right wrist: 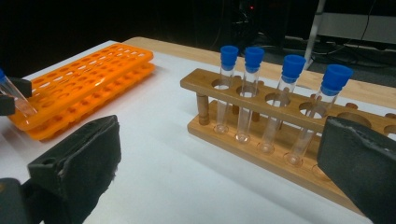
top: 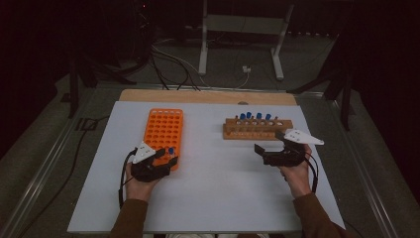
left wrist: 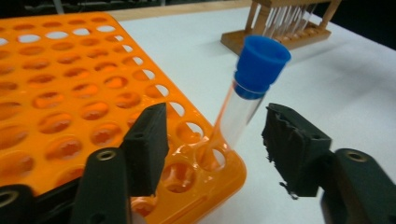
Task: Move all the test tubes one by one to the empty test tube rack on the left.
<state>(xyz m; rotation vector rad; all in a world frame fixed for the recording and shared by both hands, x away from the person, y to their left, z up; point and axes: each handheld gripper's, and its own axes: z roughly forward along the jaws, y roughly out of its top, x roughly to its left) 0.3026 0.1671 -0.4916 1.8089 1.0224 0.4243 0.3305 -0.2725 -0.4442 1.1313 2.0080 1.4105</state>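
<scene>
The blue-capped tube [left wrist: 246, 100] leans in a corner hole of the orange rack [left wrist: 70, 93], between your left gripper [left wrist: 219, 149]'s parted jaws, neither pad touching it, while your right gripper [right wrist: 219, 172] gapes wide and empty before the wooden rack [right wrist: 261, 116].

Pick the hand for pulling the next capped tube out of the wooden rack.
Right. The right gripper sits open just in front of the wooden rack, facing its four blue-capped tubes. The left gripper is across the table at the orange rack.
</scene>
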